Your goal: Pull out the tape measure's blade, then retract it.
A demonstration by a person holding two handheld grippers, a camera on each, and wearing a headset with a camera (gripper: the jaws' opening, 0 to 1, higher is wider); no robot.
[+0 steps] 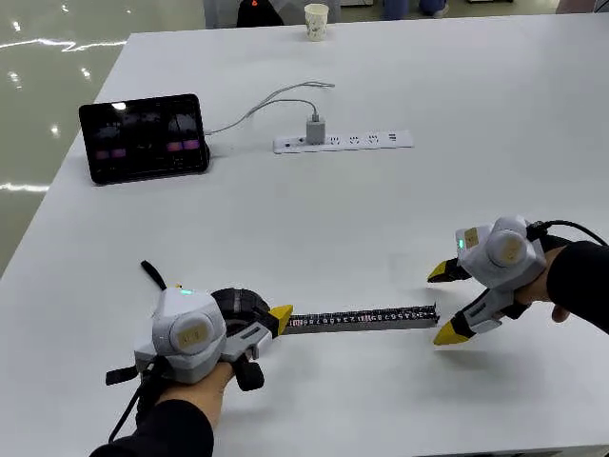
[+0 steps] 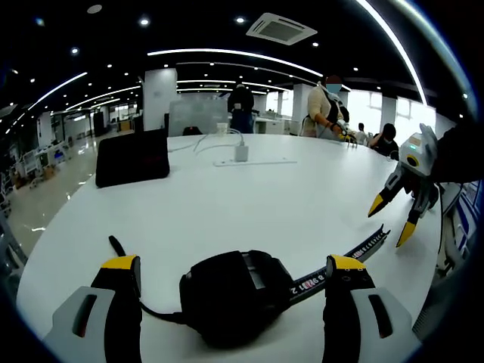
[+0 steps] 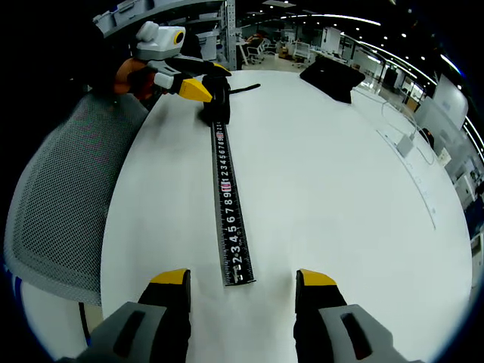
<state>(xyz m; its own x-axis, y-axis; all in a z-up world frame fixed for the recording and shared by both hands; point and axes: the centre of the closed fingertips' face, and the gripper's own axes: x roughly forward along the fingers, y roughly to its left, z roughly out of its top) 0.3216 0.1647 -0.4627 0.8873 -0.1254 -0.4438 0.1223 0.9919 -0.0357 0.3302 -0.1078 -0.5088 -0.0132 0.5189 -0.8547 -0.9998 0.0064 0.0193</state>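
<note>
Numerals 3 to 9 along the tape measure's blade (image 3: 228, 208)

I count one counter (image 1: 381, 219), one tape measure (image 1: 240, 303), one tablet (image 1: 143, 138), one power strip (image 1: 352, 141), one paper cup (image 1: 316, 21), and a pair: left hand-held gripper (image 1: 266, 343), right hand-held gripper (image 1: 442, 305).

Extended blade (image 3: 229, 219) flat on white table (image 3: 325, 174), its tip between spread right gripper (image 3: 240, 278) jaws.
</note>
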